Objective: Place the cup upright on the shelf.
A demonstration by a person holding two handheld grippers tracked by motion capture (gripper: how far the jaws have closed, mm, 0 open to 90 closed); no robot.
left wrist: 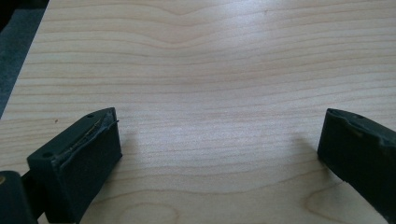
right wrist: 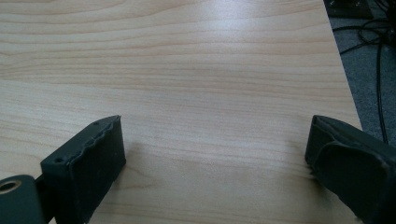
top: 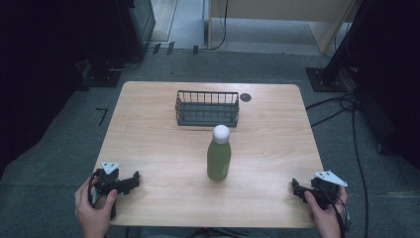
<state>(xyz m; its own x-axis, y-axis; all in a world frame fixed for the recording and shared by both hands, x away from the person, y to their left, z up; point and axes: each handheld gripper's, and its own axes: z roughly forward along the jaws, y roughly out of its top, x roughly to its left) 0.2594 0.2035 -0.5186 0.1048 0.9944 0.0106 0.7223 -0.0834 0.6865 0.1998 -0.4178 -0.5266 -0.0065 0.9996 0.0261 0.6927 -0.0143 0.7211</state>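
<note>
The left gripper [top: 130,183] is resting at the near-left edge of the worktop [top: 148,144], jaws spread and empty. The green bottle [top: 219,159] is standing mid-worktop before the wire basket [top: 207,108], long axis vertical, white cap pointing up; a high or glancing grip is likely tipping it. The right gripper [top: 295,188] is waiting near-right, jaws likewise released.

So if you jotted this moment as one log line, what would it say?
left gripper: open, empty | right gripper: open, empty | green bottle: upright, mid-table, untouched | wire basket: behind bottle
</note>
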